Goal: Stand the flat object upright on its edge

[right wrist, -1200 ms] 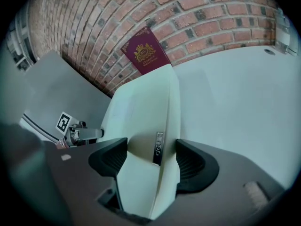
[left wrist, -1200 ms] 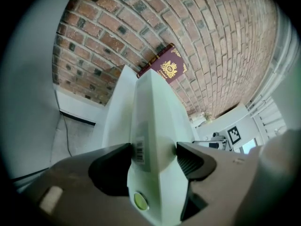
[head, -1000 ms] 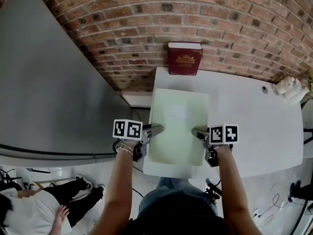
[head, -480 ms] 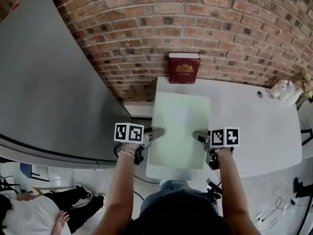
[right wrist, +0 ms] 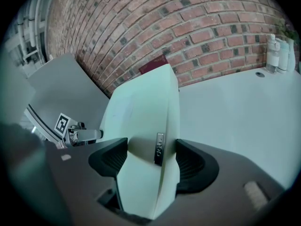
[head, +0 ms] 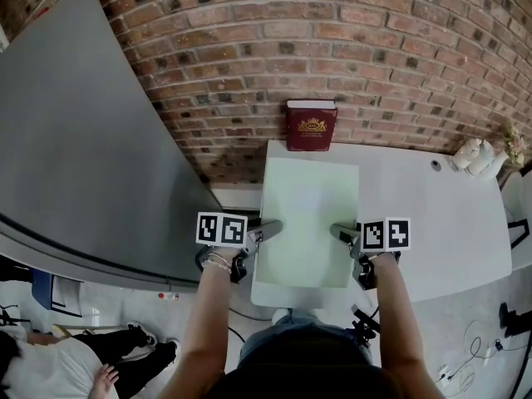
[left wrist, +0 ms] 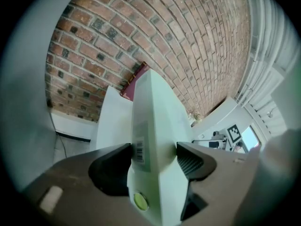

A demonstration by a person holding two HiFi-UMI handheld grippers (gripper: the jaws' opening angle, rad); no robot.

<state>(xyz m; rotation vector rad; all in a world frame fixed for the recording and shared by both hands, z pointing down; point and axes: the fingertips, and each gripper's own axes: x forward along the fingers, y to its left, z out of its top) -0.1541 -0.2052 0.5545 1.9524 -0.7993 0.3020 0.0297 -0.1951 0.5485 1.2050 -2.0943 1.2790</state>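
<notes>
Now left gripper (head: 268, 226) and right gripper (head: 339, 233) jaws pinch opposite side edges of the box (head: 307, 214), mid-frame; it looks stiff, light, probably slippery.

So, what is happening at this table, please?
A person holds a gripper in each hand. The left gripper and the right gripper are each shut on opposite side edges of a pale green flat box. The box lies face up over the near part of the white table and is not yet upright. A red book stands against the brick wall at the table's far edge.
</notes>
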